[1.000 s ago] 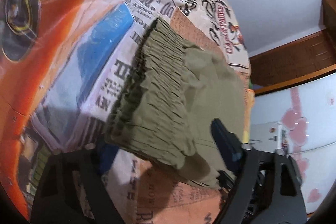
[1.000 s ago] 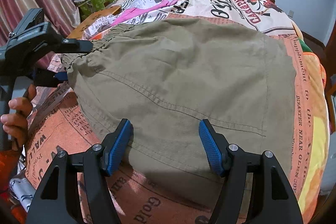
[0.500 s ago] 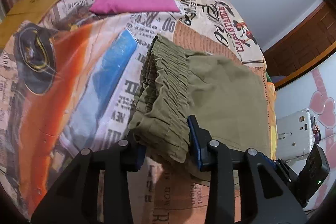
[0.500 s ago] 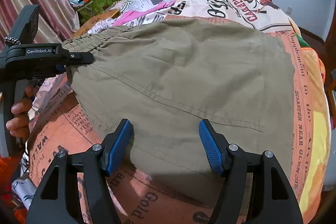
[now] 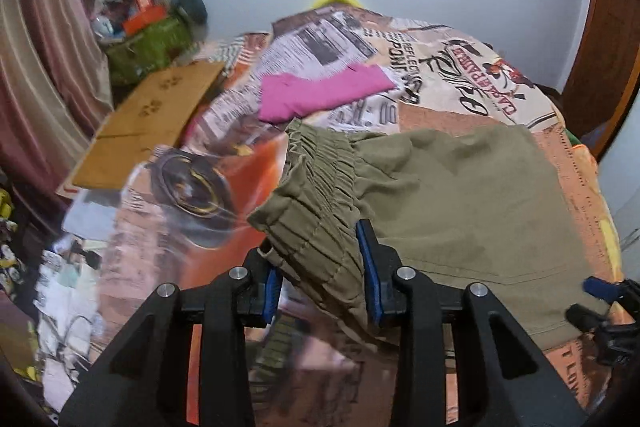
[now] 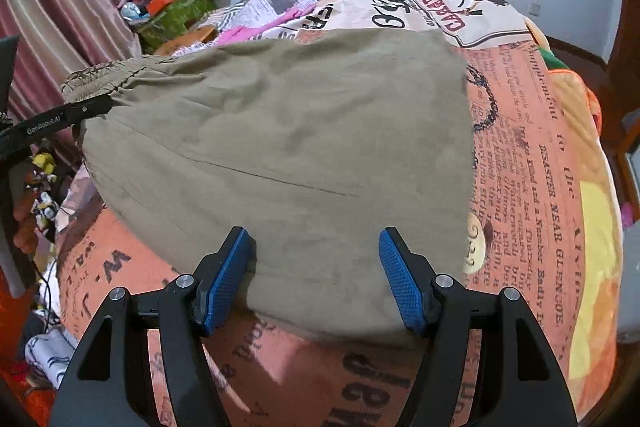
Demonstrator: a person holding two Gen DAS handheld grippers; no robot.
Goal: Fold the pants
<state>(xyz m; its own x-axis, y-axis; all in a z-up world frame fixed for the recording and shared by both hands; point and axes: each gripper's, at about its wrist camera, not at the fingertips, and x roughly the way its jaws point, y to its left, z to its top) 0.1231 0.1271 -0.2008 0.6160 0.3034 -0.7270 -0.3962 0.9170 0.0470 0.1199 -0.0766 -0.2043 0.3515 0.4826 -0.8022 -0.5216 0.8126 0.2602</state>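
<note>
now | l claw (image 5: 320, 267) clamped on pants (image 5: 460, 195) waistband | r claw (image 6: 316, 279) apart, at hem

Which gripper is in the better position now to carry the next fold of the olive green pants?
Probably the left. The left gripper has the gathered elastic waistband of the olive green cotton pants between its blue pads. The right gripper is open, its pads apart over the near edge, holding nothing.

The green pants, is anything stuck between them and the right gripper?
No, nothing visible is in the way. The right gripper is open, with the near edge of the green pants lying between its fingers. The left gripper is shut on the elastic waistband. The pink cloth lies farther back.
</note>
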